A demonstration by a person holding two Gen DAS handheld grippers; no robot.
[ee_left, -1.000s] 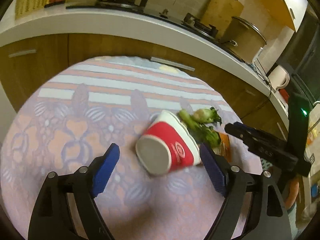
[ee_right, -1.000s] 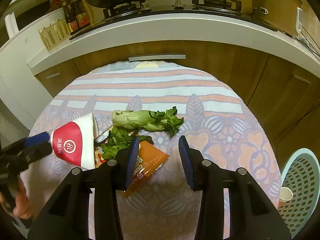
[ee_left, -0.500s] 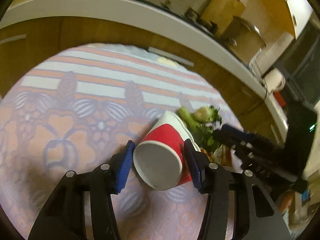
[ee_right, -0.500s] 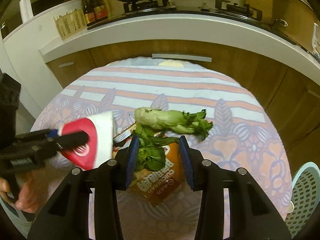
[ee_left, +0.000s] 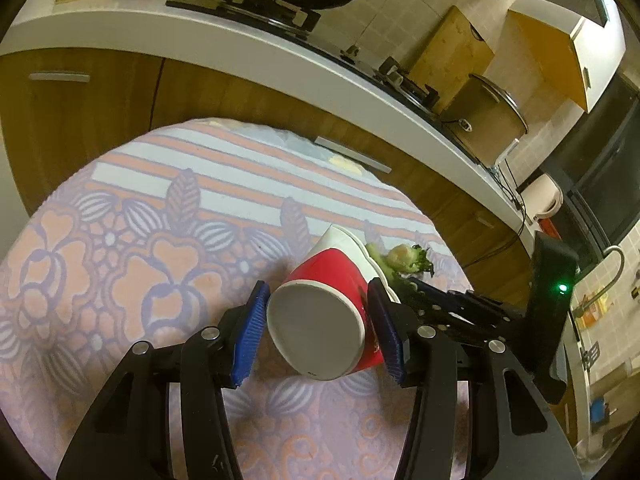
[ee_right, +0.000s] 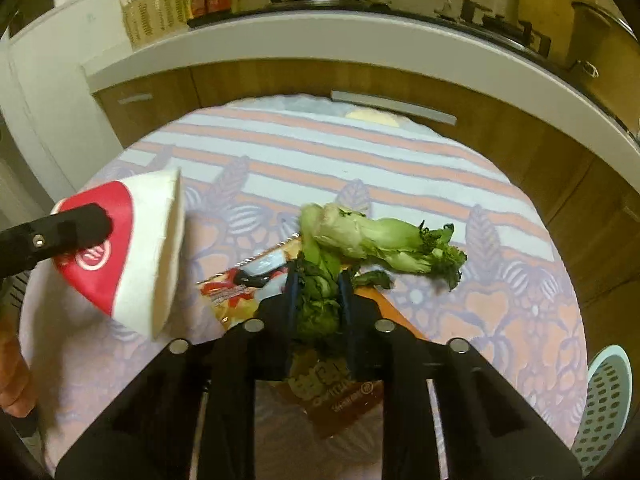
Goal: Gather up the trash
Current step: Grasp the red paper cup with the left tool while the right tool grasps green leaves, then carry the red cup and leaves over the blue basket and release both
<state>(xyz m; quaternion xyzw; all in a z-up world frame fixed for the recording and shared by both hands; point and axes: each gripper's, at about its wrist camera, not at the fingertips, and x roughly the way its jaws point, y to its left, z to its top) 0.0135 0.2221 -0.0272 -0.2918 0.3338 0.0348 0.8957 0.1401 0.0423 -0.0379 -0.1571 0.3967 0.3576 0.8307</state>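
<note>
Both jaws just closed: left gripper (ee_left: 318, 330) clamps the red cup (ee_left: 324, 312), right gripper (ee_right: 318, 300) pinches leafy greens (ee_right: 320, 300) beside it (wrapper (ee_right: 340, 396) remains), so two pieces look bin-ready.

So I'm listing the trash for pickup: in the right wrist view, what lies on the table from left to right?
Red paper cup held by the left gripper → snack wrapper → leafy scraps pinched in the right gripper → vegetable stalk.
</note>
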